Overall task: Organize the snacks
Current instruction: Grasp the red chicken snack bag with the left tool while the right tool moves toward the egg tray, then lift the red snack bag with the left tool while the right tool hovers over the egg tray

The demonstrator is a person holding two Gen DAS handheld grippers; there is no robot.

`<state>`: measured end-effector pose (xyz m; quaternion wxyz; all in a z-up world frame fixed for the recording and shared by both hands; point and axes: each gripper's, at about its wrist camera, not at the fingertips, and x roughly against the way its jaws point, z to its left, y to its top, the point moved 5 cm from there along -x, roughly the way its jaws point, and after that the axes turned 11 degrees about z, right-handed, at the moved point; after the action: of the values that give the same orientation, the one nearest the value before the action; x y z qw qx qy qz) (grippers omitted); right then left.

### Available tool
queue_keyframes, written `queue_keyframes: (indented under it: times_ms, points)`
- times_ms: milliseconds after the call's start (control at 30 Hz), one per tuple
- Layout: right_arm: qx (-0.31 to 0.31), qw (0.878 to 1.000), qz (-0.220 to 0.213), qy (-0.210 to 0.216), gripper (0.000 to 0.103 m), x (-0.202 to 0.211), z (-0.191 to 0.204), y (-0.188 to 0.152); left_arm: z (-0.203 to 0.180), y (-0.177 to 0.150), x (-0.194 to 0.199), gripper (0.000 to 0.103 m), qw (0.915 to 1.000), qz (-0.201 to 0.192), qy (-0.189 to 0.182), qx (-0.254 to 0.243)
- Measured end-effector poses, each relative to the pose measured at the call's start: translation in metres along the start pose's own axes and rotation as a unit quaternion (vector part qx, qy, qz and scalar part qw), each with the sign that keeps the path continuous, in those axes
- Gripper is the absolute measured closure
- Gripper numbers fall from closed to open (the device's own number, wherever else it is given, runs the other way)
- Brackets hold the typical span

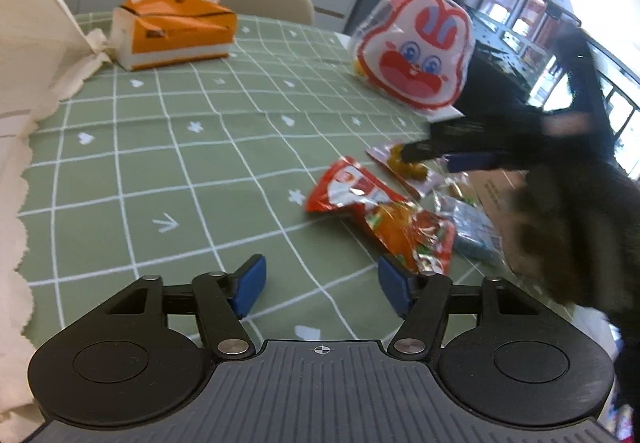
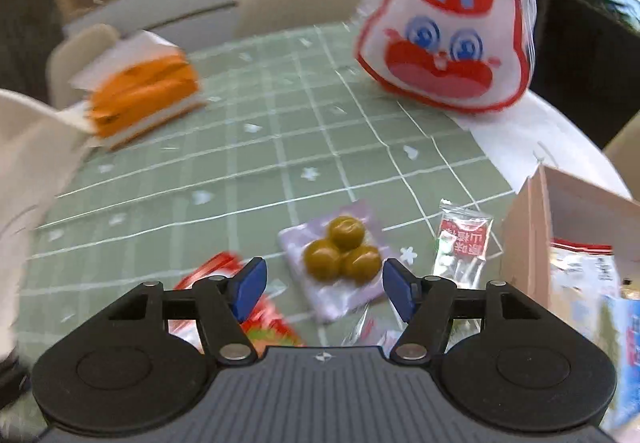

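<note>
Right claw point(image 2: 324, 289) hangs wide and empty above the plum packet point(image 2: 340, 263) on the desk point(image 2: 240, 183); left claw point(image 1: 322, 283) likewise wide. Pickup apparently pending: lower, close, carry toward the box point(image 2: 560, 211).

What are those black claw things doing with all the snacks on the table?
A person holds a gripper in each hand to tidy snacks. The right gripper is open and hovers over the purple packet with three green balls, not gripping it yet. The left gripper is open too, close to the red packets. Some snacks are already in the cardboard box on the right. The bunny bag stands further back.
</note>
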<state>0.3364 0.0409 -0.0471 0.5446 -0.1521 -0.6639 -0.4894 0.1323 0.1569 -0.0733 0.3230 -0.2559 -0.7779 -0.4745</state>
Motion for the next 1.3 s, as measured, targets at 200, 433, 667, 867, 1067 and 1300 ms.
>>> queue_keyframes:
  times_ms: [200, 433, 667, 867, 1067, 1300]
  points:
    - [-0.013, 0.999, 0.005, -0.046, 0.033, -0.040, -0.006, 0.024, 0.004, 0.001, 0.003, 0.036, 0.9999, 0.000, -0.008, 0.013]
    - [-0.013, 1.000, 0.013, 0.003, 0.037, -0.035, -0.007, 0.008, 0.011, 0.002, 0.003, 0.036, 0.9995, 0.004, -0.011, 0.030]
    - [0.058, 0.997, 0.020, 0.056, 0.038, -0.011, 0.036, -0.040, 0.017, 0.003, 0.003, 0.036, 0.9989, 0.002, -0.010, 0.045]
    - [0.089, 0.991, 0.030, 0.100, 0.038, 0.014, 0.058, -0.081, 0.019, 0.003, 0.004, 0.036, 0.9987, 0.001, -0.013, 0.049]
    - [0.084, 0.989, 0.024, 0.121, 0.038, 0.040, 0.042, -0.122, 0.012, 0.001, 0.001, 0.037, 0.9991, 0.010, -0.027, 0.032]
    - [0.105, 0.992, -0.030, 0.070, 0.037, 0.062, 0.011, -0.163, 0.006, 0.004, 0.040, 0.037, 0.9994, -0.012, -0.003, 0.031]
